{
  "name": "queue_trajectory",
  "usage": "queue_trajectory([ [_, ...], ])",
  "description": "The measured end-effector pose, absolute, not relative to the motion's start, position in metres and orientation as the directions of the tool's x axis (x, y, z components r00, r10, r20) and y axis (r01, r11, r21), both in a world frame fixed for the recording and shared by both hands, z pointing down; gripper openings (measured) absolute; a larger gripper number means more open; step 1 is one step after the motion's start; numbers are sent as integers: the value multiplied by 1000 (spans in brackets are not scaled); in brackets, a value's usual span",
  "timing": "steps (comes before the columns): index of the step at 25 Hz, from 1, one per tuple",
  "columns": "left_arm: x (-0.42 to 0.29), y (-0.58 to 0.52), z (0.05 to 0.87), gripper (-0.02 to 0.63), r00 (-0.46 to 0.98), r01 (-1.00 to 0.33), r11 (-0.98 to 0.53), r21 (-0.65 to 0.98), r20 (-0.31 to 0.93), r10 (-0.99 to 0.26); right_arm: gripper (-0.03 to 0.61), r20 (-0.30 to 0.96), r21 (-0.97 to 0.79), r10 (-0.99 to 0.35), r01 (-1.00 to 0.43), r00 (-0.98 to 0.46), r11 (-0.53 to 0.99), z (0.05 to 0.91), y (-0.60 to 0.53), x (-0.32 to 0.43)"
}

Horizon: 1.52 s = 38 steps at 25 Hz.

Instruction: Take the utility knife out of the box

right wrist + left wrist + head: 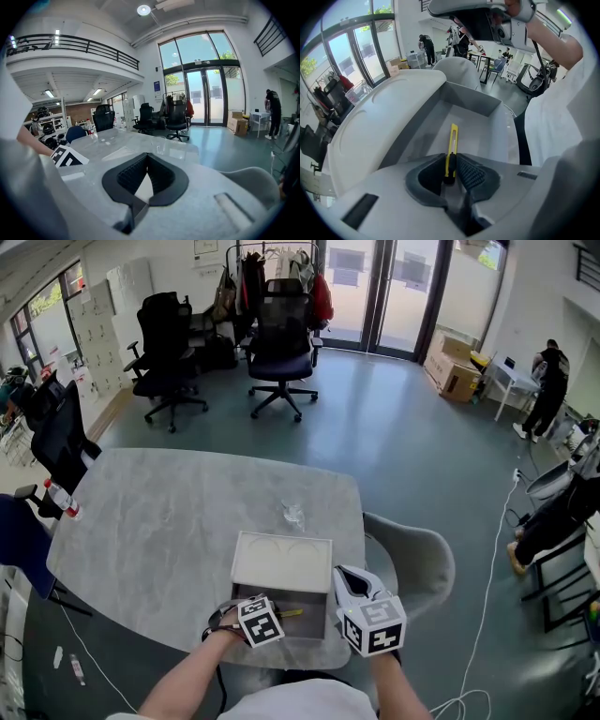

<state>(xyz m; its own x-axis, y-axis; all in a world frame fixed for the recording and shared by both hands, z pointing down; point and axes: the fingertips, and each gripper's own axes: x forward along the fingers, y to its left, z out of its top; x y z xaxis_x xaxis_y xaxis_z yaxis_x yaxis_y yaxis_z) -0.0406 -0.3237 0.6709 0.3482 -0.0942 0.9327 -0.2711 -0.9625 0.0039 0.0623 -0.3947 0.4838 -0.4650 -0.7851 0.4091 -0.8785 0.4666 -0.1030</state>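
Grasp step in hand. Left claw [451, 161] is closed on the near black end of the knife [453, 138], which lies on the box [474, 102] floor pointing to 12 o'clock. Right claw [147, 161] is shut and empty at the box's 3 o'clock. Next move, as judged: a straight lift clear of the walls.

Black office chairs [279, 343] stand on the grey-green floor [412, 446] beyond the grey table [169, 521]. Farther beyond the table, glass doors [380, 287] let in daylight
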Motion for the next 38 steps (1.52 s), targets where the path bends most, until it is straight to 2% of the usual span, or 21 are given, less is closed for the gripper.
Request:
queue_trajectory([
  [9,-41,-322,666,64,354,-284,-958,-36,925,-140,5,405,-105,-789,-881,-462,462,485,-386,62],
  [24,-44,-315,604,63,460,-361,-925,-120,840,-289,5,389,-102,-791,-876,-472,472,474,-363,47],
  [31,-49,-312,565,63,532,-457,-881,-125,755,-383,5,374,-93,-799,-876,-471,473,465,-352,42],
  [38,-68,-327,518,63,573,-614,-780,-122,610,-547,5,360,-86,-807,-878,-468,471,460,-341,39],
])
